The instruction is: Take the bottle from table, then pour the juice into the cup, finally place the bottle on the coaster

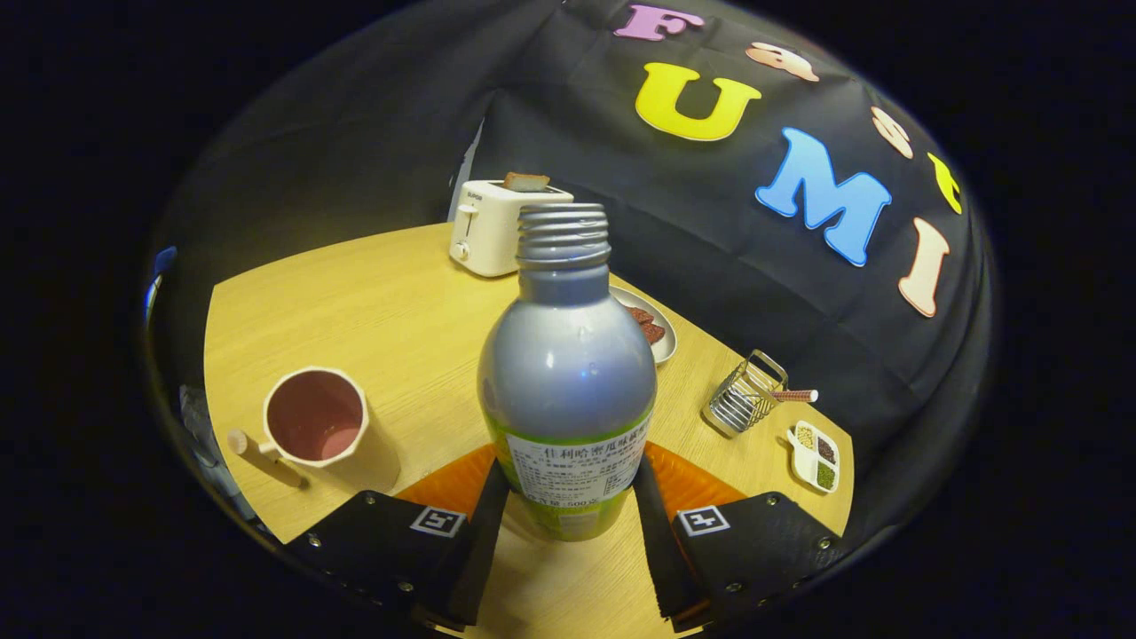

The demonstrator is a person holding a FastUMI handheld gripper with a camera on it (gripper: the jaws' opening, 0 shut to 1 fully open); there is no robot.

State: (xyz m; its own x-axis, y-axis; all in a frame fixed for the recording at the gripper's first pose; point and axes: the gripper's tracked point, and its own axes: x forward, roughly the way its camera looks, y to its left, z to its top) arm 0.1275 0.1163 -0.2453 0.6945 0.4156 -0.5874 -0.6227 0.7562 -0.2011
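A silver bottle (568, 373) with a green and white label and an uncapped threaded neck stands upright between my fingers. My gripper (568, 532) is shut on its lower body, with one finger pressing on each side. An orange coaster (444, 484) lies on the wooden table (373, 311) under and behind the bottle's base, showing on both sides of it. I cannot tell whether the base touches the coaster. A beige cup (318, 419) with a pink inside and a handle stands left of the bottle, just ahead of the left finger.
A white toaster (493, 232) with a slice of bread stands at the table's far edge. Behind the bottle is a metal plate (664, 348) with brown pieces. To the right stand a wire rack (744, 395) and a small divided dish (816, 454).
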